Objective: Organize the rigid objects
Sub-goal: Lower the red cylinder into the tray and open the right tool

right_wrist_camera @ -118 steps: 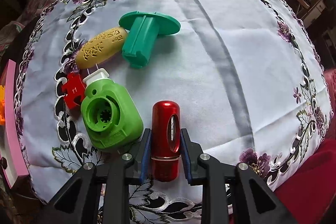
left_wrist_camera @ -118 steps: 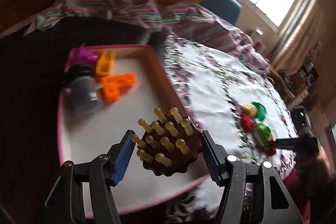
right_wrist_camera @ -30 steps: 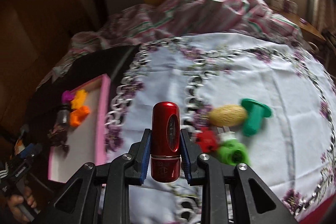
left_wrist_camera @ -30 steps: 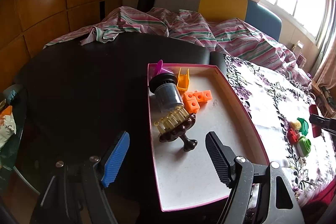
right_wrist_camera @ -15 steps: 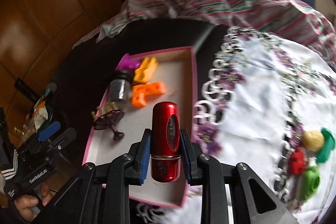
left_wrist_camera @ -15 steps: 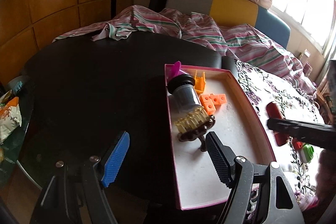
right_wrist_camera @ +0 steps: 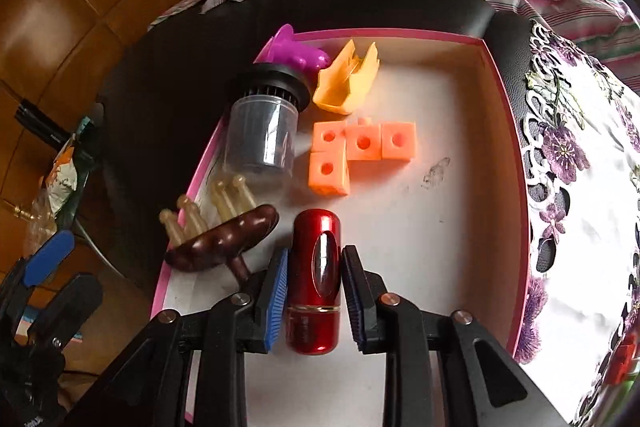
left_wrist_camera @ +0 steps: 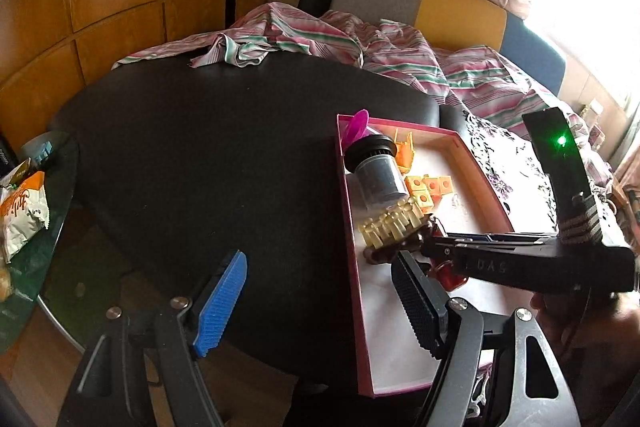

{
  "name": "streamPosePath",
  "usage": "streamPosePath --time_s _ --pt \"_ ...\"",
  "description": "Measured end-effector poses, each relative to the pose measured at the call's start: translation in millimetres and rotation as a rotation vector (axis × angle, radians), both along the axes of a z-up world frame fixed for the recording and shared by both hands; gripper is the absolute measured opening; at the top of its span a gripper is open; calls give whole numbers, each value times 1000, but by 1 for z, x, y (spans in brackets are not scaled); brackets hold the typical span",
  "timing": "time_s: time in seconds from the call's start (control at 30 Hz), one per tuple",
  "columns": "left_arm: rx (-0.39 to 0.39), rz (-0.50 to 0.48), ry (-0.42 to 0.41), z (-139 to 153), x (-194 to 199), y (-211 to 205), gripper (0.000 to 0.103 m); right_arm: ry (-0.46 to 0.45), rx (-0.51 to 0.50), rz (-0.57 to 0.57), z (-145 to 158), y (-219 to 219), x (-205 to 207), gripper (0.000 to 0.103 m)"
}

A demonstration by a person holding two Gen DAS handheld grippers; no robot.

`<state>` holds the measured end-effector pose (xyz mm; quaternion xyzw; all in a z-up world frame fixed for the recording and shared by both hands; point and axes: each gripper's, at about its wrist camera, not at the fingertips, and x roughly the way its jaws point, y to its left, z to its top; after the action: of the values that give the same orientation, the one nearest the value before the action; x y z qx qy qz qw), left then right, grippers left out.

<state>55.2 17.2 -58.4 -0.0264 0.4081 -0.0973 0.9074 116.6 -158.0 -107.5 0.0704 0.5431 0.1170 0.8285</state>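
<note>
My right gripper [right_wrist_camera: 314, 259] is shut on a red metallic cylinder [right_wrist_camera: 316, 279], held low over the near part of the pink-rimmed tray [right_wrist_camera: 400, 33]. Whether it touches the tray floor I cannot tell. Just to its left lies a brown peg massager [right_wrist_camera: 228, 235]. Further back in the tray are a grey canister [right_wrist_camera: 262, 131], an orange cube block [right_wrist_camera: 356, 151], a yellow piece [right_wrist_camera: 348, 79] and a purple piece [right_wrist_camera: 294, 51]. My left gripper [left_wrist_camera: 320, 291] stands open with nothing between its fingers, above the dark table [left_wrist_camera: 200, 147] left of the tray [left_wrist_camera: 348, 227].
A white embroidered cloth [right_wrist_camera: 592, 187] covers the table to the right of the tray, with red and green toys [right_wrist_camera: 620, 359] at its near edge. A striped cloth [left_wrist_camera: 320, 39] lies at the back. Snack bags [left_wrist_camera: 24, 211] sit at the far left.
My right gripper has carried the red cylinder from above the embroidered cloth leftward and down to just over the tray. The left gripper has drifted slightly left of the tray and stays open.
</note>
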Motion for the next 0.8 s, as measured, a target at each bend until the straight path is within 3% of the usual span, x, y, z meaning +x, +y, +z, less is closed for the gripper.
streamPosePath --time_s 0.27,0.8 --pt "7 -9 -13 3 -4 -4 76 -42 58 -38 14 -15 -9 32" --pt "23 -27 -30 9 -15 -12 76 -89 27 -72 27 -19 -28 32"
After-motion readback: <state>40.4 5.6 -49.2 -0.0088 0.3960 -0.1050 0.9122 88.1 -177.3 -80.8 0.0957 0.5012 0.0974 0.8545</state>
